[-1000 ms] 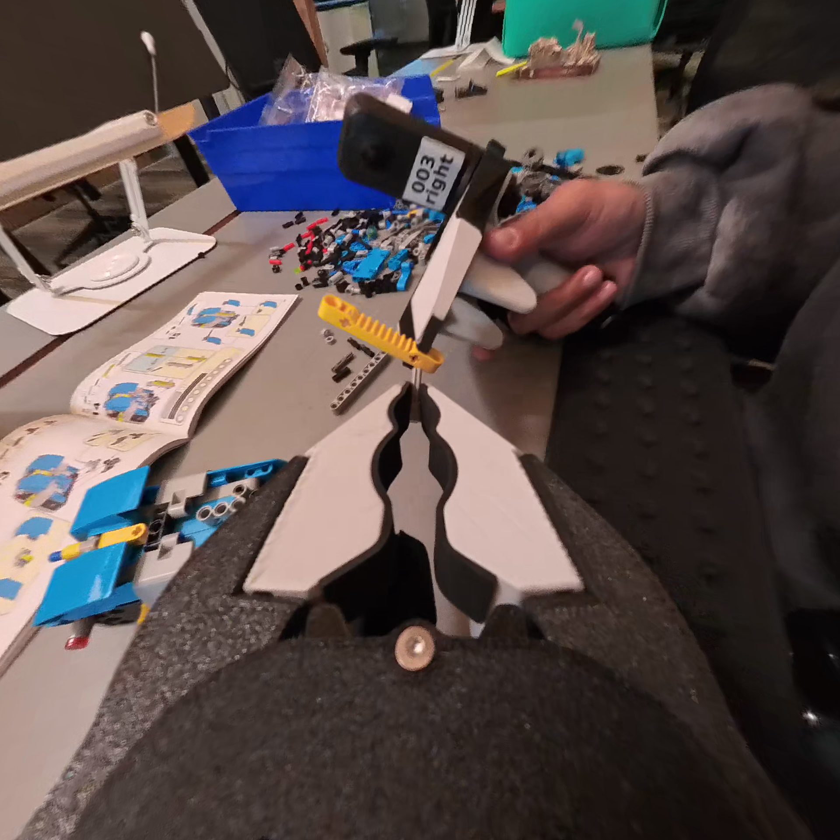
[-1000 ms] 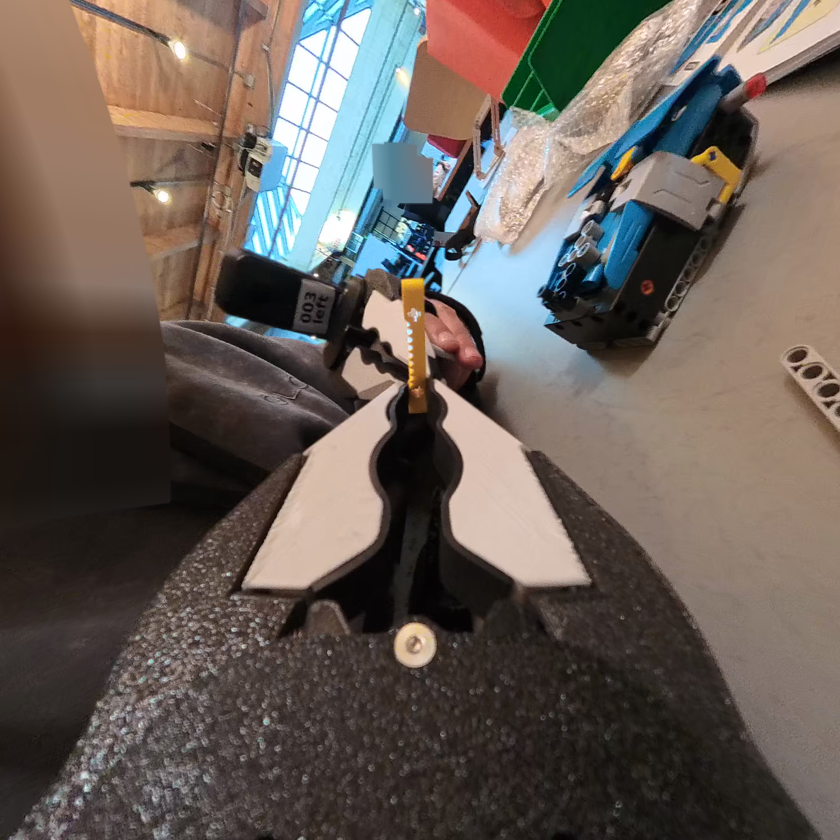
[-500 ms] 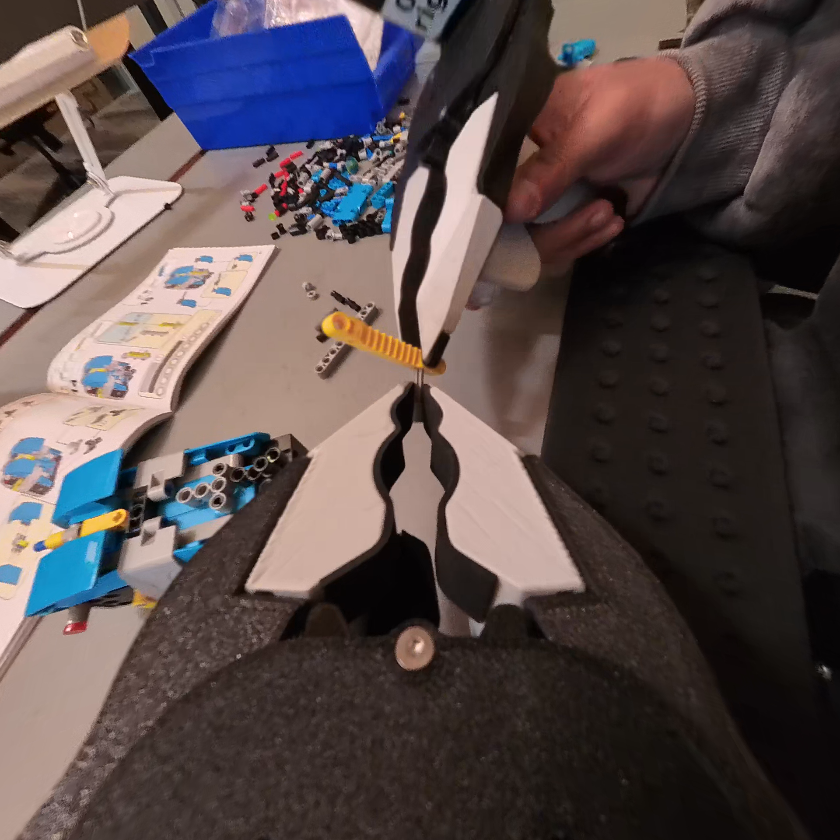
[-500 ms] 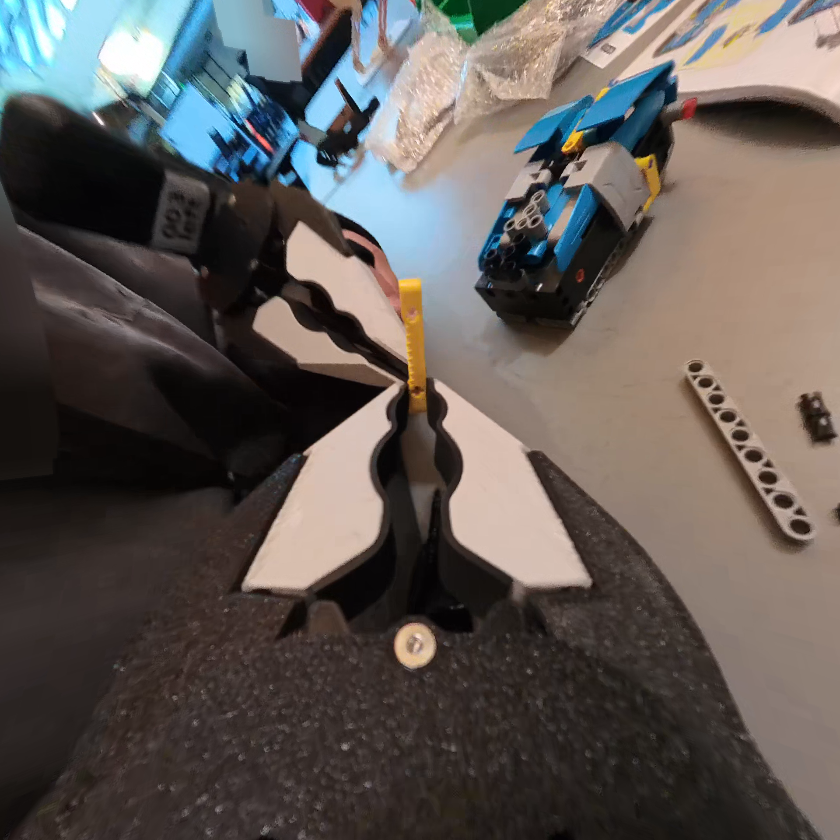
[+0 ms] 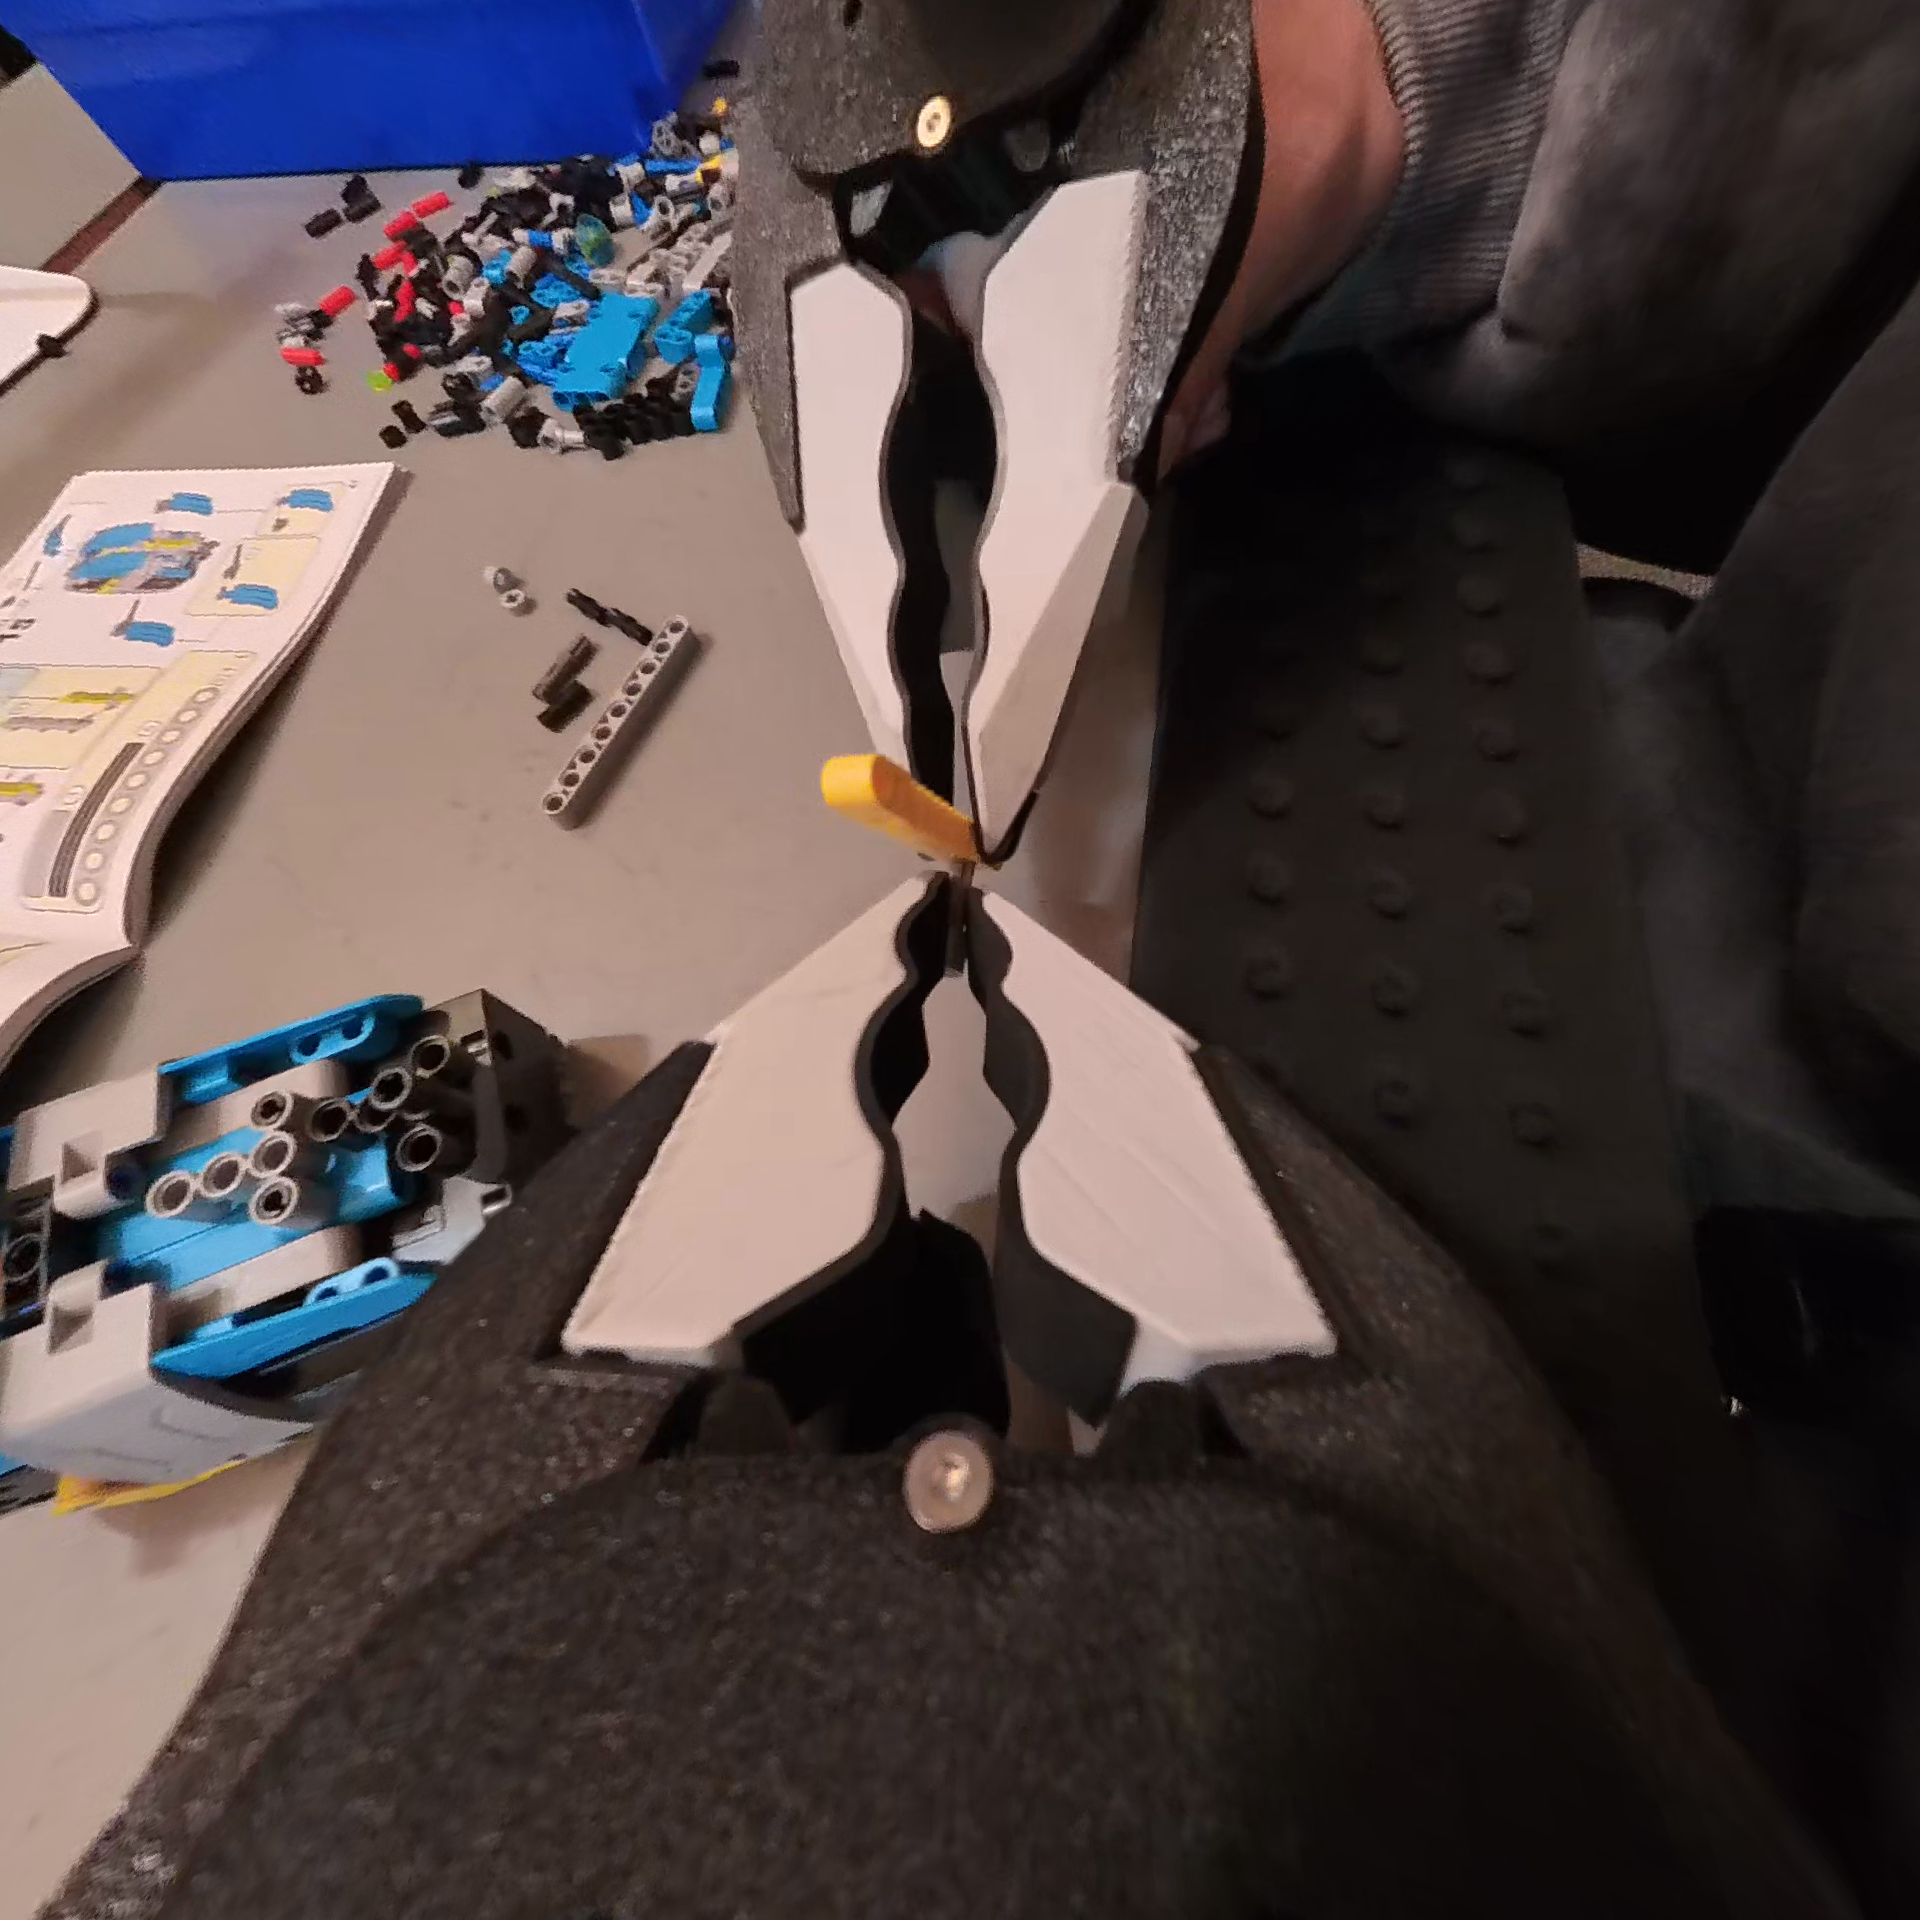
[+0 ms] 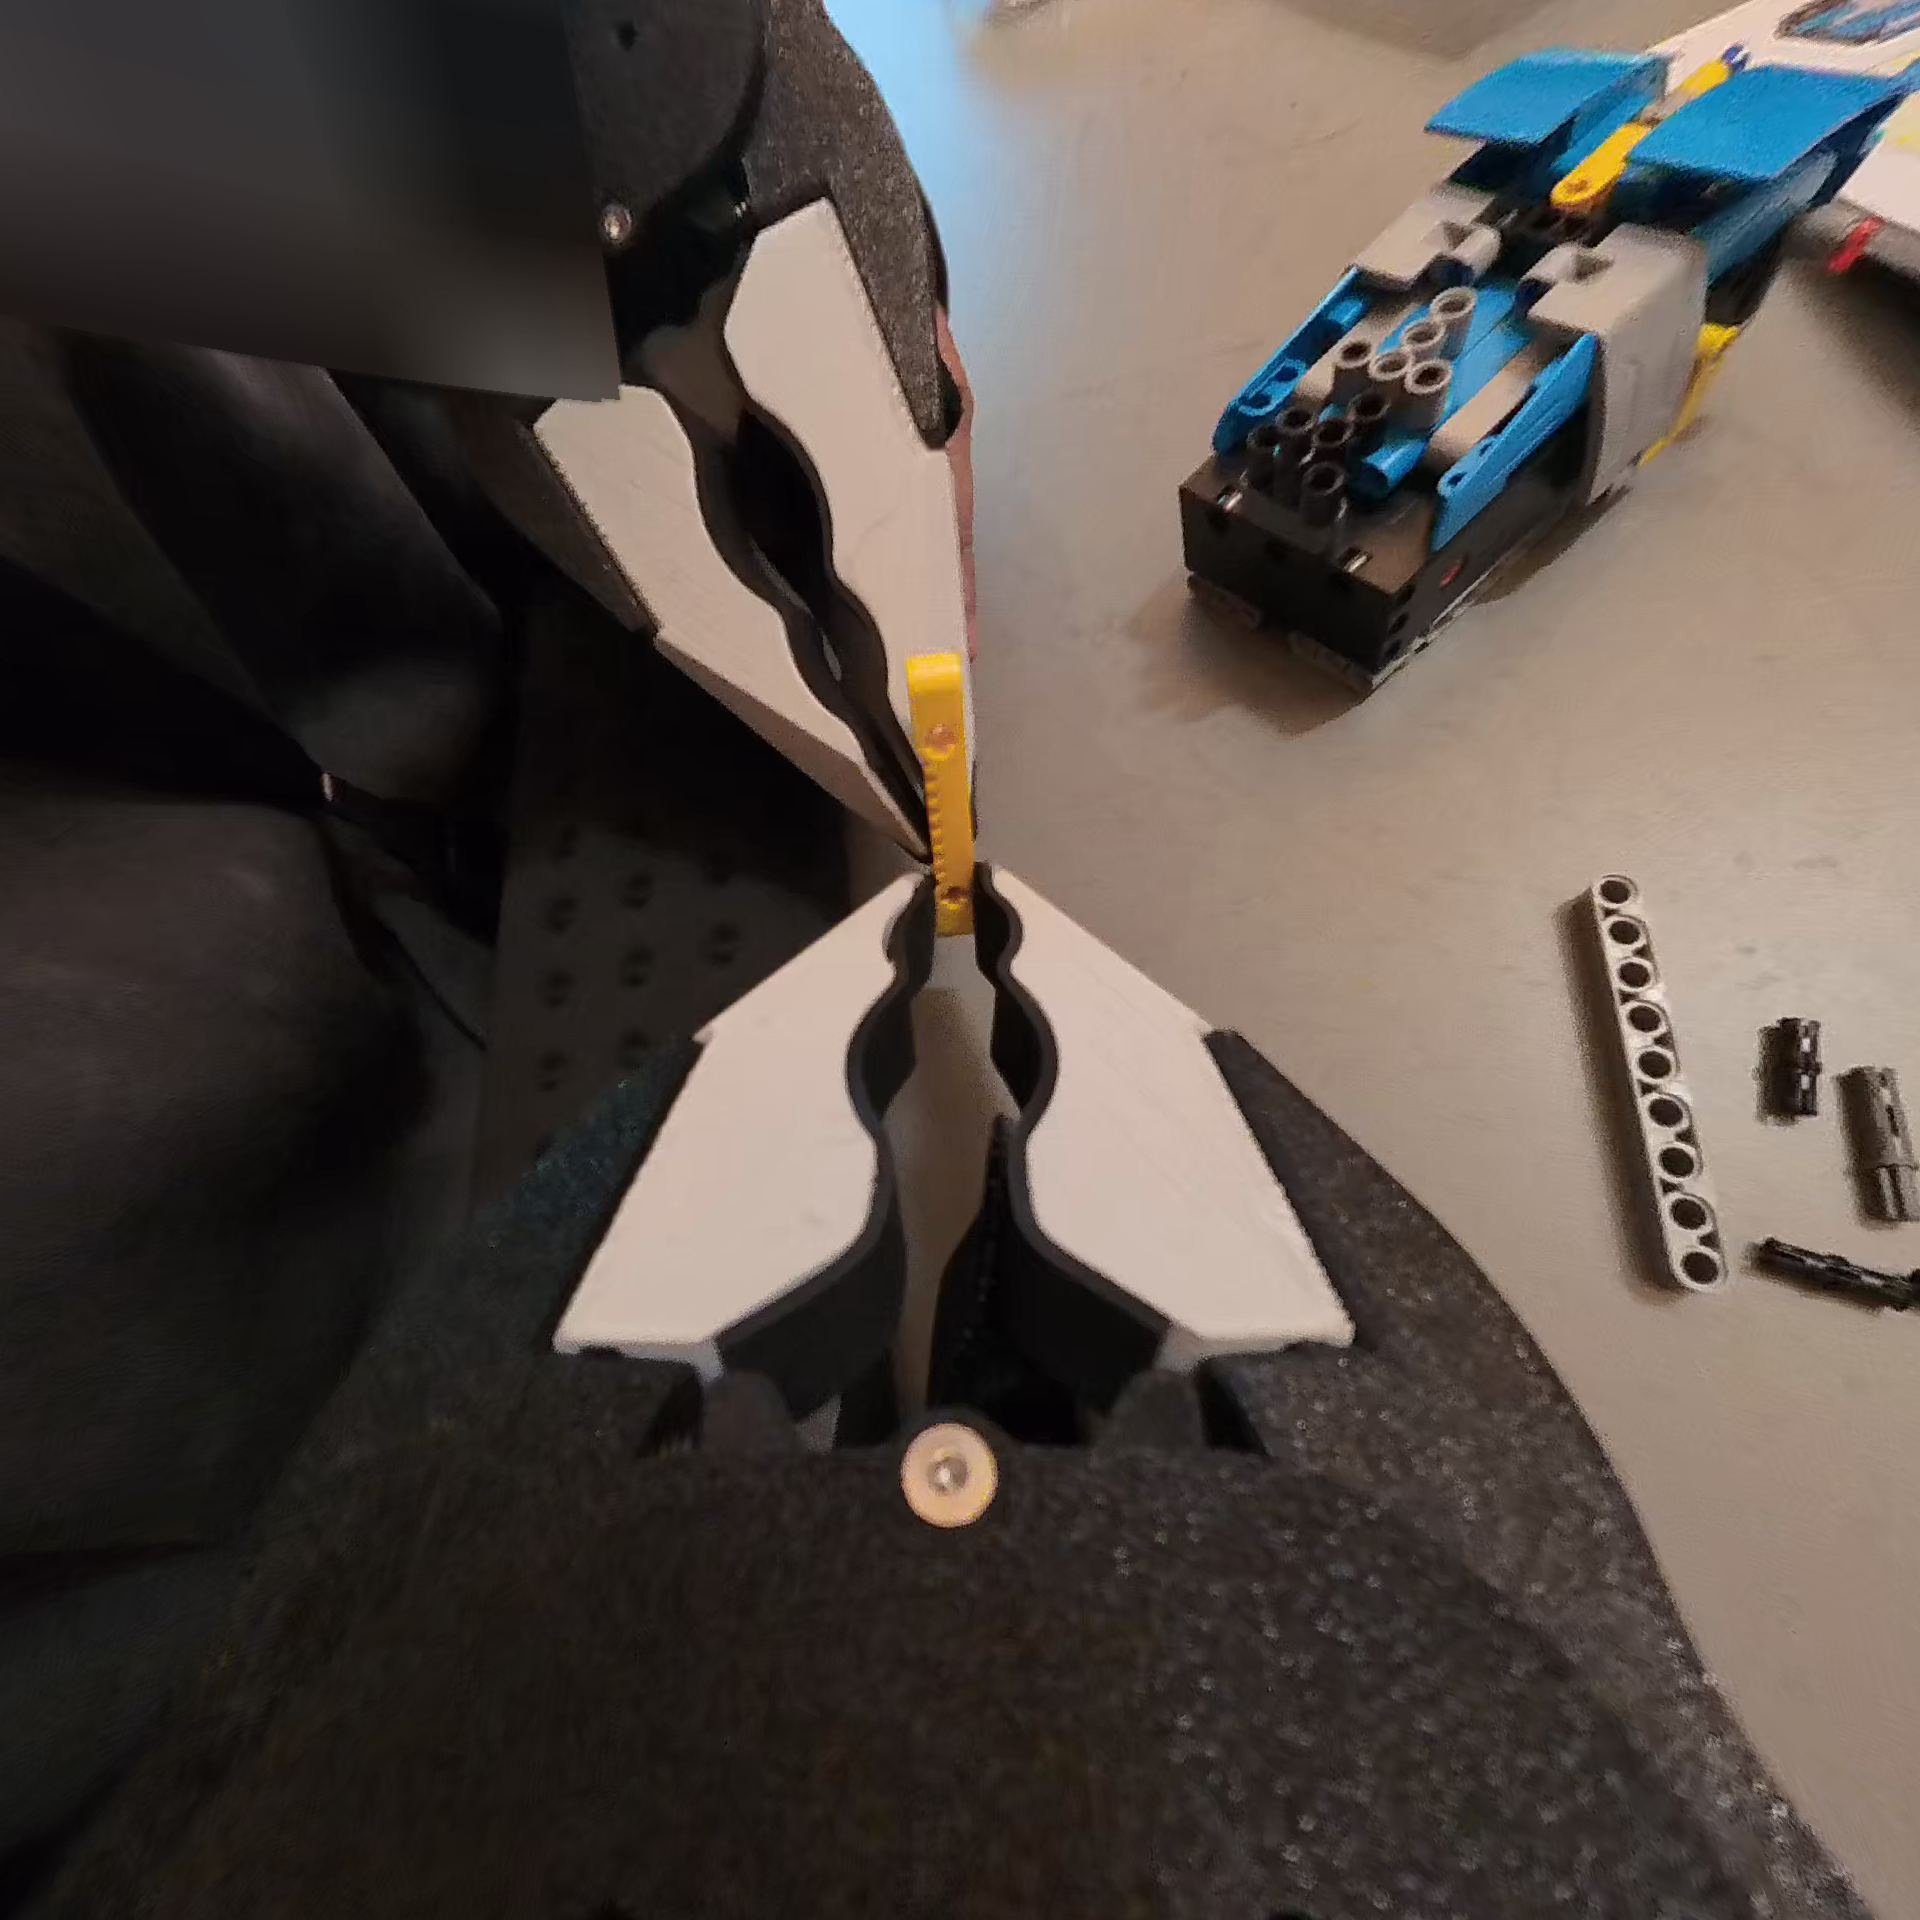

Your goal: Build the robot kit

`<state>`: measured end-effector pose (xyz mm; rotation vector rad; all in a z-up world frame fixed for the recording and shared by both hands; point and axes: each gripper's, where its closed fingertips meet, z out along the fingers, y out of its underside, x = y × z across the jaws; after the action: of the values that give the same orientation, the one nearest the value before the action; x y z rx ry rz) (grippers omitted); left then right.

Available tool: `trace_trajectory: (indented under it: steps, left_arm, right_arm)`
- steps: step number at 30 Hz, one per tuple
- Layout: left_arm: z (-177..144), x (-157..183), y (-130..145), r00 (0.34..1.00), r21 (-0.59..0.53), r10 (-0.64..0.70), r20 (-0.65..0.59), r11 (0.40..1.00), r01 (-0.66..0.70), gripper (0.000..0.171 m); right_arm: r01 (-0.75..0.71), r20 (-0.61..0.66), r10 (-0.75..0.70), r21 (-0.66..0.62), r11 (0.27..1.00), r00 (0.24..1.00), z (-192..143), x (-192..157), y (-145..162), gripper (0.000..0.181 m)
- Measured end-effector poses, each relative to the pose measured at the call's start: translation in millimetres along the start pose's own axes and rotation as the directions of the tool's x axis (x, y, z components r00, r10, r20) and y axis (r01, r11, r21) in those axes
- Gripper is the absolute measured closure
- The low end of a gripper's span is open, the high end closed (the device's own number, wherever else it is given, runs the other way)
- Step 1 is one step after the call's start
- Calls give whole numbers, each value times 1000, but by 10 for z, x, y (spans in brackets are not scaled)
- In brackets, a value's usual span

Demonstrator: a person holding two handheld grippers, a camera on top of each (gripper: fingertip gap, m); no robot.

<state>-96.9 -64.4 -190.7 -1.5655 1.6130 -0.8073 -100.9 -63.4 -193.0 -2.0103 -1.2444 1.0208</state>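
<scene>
Two grippers faced each other nose to nose above the near edge of the grey table (image 5: 364, 883). The right gripper (image 6: 951, 883) was clenched on one end of a yellow toothed rack (image 6: 948, 769), whose free end stuck out past the tips and, in the left wrist view, pointed toward the table's middle. The left gripper (image 5: 951, 894) was closed tip to tip. Something thin and dark seemed to be pinched there, though it was too small to be sure of.

A second before, the right gripper had been aslant and farther off. Since then it had swung round to meet the left one head-on, so that the left tips sat just beside the held end of the rack. Whether they touched it could not be told. The grip on the rack had not changed.

On the table lay a blue and grey brick model (image 5: 260, 1195), an open instruction booklet (image 5: 156, 644), a long grey holed beam (image 5: 623, 722) with small black pins (image 6: 1787, 1070) near it, and a heap of loose parts (image 5: 540, 312) before a blue bin (image 5: 364, 73).
</scene>
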Motion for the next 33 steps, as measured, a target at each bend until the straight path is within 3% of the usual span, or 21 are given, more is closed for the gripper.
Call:
trace_trajectory:
  steps: [3, 5, 14, 22, 33]
  left_arm:
    - [-37, -43, -52, 999, 40, -50, -2, 998, 50, 171]
    - [-103, -51, -158, 994, 107, -101, -40, 989, 105, 171]
    - [-157, -104, -262, 985, 177, -162, -56, 969, 169, 171]
    - [-389, -248, -664, 942, 425, -304, -140, 841, 334, 171]
    - [-447, -317, -701, 923, 459, -348, -167, 800, 385, 170]
  right_arm:
    - [1, -6, -1, 34, 999, 1000, -6, 22, -45, 175]
    - [-61, 72, 53, 118, 991, 996, -78, -20, -152, 175]
    - [-84, 97, 64, 211, 974, 993, -140, -11, -278, 175]
    - [-308, 302, 175, 477, 823, 937, -441, -55, -748, 175]
    - [-320, 301, 188, 486, 813, 935, -432, -26, -754, 174]
